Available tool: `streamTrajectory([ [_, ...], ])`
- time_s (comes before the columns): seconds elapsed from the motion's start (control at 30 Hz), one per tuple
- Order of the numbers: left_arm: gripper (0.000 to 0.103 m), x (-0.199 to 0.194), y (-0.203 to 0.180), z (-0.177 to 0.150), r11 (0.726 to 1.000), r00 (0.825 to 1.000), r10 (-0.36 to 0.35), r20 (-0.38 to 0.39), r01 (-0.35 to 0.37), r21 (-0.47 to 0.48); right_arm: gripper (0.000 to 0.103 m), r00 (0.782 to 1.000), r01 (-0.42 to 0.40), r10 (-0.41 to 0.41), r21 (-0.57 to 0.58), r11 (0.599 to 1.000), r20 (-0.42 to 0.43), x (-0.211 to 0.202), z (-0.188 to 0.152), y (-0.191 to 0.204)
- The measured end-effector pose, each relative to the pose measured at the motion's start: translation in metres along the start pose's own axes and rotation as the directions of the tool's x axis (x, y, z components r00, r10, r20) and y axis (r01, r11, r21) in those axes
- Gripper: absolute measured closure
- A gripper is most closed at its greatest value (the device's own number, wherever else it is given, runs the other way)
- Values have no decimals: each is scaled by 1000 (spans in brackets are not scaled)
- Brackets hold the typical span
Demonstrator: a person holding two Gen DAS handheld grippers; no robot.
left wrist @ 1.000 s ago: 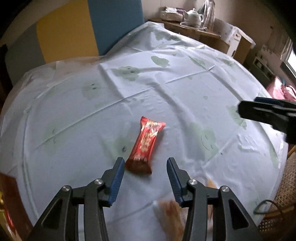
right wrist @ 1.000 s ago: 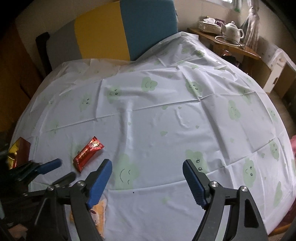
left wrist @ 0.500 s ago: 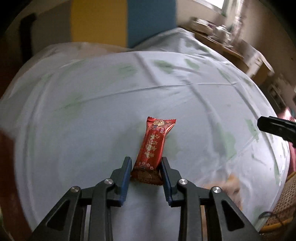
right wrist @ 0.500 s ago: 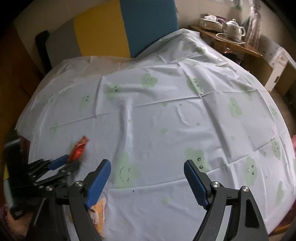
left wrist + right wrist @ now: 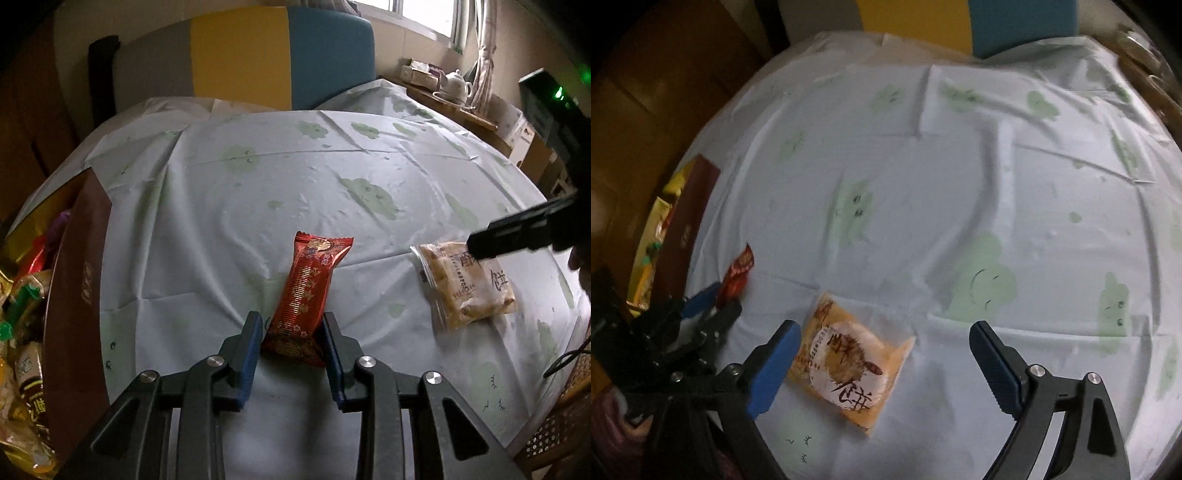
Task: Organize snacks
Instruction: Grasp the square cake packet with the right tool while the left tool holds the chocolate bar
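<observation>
1. Left wrist view: the left gripper (image 5: 292,332) has its blue pads pressed on the near end of a red snack bar (image 5: 308,291) in a glossy, gold-printed wrapper. The bar's long axis runs away from the camera, far end tipped slightly right, over the tablecloth (image 5: 258,192). A brown box (image 5: 79,295) of snacks stands at left.

2. Right wrist view: the right gripper (image 5: 882,365) is wide and opening, its pads not touching the orange pastry packet (image 5: 849,365), which seemingly lies flat between them, long axis slanting down-right.
</observation>
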State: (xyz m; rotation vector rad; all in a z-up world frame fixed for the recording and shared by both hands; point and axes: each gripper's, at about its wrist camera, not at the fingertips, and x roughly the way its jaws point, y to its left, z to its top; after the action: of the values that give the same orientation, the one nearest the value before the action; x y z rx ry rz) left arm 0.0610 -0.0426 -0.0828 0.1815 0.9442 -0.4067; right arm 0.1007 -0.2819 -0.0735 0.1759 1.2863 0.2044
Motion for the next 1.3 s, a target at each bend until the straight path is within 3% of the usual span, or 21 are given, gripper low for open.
streamTrajectory([
  [0.1,70,-2,2,-5,1000,1000,-11,18,11,0,8,999,-24,24,2,1000,-46,11,-2,3],
  [0.2,70,-3,7,-5,999,999,-33,17,33,-13,8,979,-181,180,-2,983,-94,14,-2,12],
  [0.33,70,-3,8,-5,999,999,-45,15,46,-25,8,968,-243,241,-30,969,-68,5,-3,19],
  [0.47,70,-3,7,-4,999,999,-44,18,45,-23,8,990,-139,139,-65,988,1,-4,-3,18],
  [0.6,70,-3,9,-3,998,999,-53,11,53,-25,8,998,-56,60,-248,967,8,-5,-13,47],
  [0.7,70,-2,10,-2,998,998,-60,6,60,-18,1,1000,-11,16,-384,923,9,-4,-28,71],
  [0.77,70,-2,11,-1,997,998,-70,1,70,-21,1,997,66,-73,-468,881,3,4,-38,82],
  [0.87,70,-2,11,-2,997,997,-74,6,75,-27,1,991,95,-130,-533,841,-30,9,-46,87],
  [1.07,70,-1,12,-2,996,996,-85,5,85,-38,3,961,184,-275,-656,732,-38,24,-48,91],
  [1.1,70,-1,12,-1,996,996,-85,6,85,-39,12,963,191,-269,-649,737,-22,23,-43,89],
  [1.17,70,-1,12,-2,996,996,-83,7,84,-39,36,978,145,-205,-593,792,-34,22,-31,84],
  [1.23,70,-2,11,-2,996,997,-83,8,83,-37,35,987,122,-157,-512,850,-25,26,-19,81],
  [1.3,70,-1,12,-2,996,996,-86,9,86,-39,27,994,75,-100,-438,896,-34,31,-12,74],
])
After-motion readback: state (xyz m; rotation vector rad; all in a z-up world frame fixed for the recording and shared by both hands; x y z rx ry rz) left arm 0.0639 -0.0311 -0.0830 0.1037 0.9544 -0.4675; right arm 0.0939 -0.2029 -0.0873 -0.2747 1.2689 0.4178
